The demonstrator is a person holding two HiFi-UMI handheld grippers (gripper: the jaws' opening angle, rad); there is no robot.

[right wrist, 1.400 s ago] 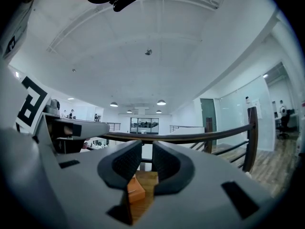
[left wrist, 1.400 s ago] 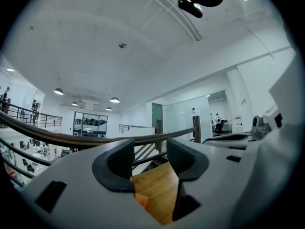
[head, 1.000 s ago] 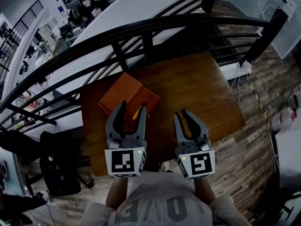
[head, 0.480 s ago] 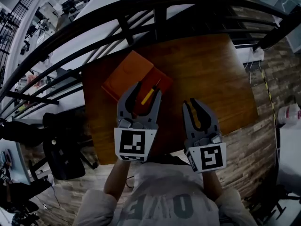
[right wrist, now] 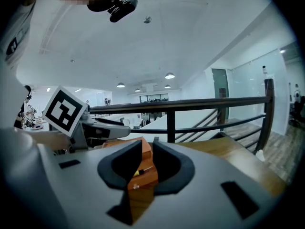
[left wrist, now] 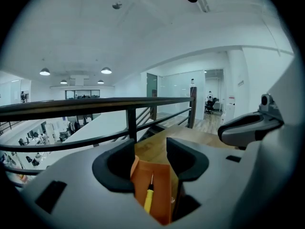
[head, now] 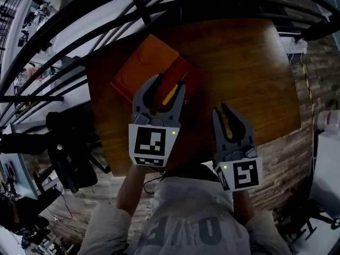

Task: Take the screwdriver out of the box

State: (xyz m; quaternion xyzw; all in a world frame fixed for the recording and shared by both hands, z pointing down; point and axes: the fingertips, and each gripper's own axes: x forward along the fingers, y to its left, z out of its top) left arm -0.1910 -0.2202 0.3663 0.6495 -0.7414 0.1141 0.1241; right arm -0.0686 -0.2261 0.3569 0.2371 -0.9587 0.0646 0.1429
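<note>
An open orange box point(head: 139, 70) lies at the table's back left, and a yellow-handled screwdriver point(head: 171, 93) rests in its right half. My left gripper point(head: 170, 82) hovers above the box, open, its jaws on either side of the screwdriver without touching it. The left gripper view looks down between the jaws at the box point(left wrist: 159, 185) and screwdriver point(left wrist: 148, 199). My right gripper point(head: 221, 109) hangs to the right of the box over bare wood, jaws a narrow gap apart and nothing between them. Its view shows the box point(right wrist: 145, 175) and screwdriver point(right wrist: 138, 172) ahead.
The wooden table point(head: 239, 62) stands against a black metal railing point(head: 106, 9) with a drop to a lower floor behind it. Plank flooring point(head: 297, 142) lies to the right. An office chair point(head: 69, 153) stands left of the table.
My left gripper has moved forward over the box and now straddles the screwdriver. The right gripper has stayed beside it, a little behind. The head view has tilted closer over the table.
</note>
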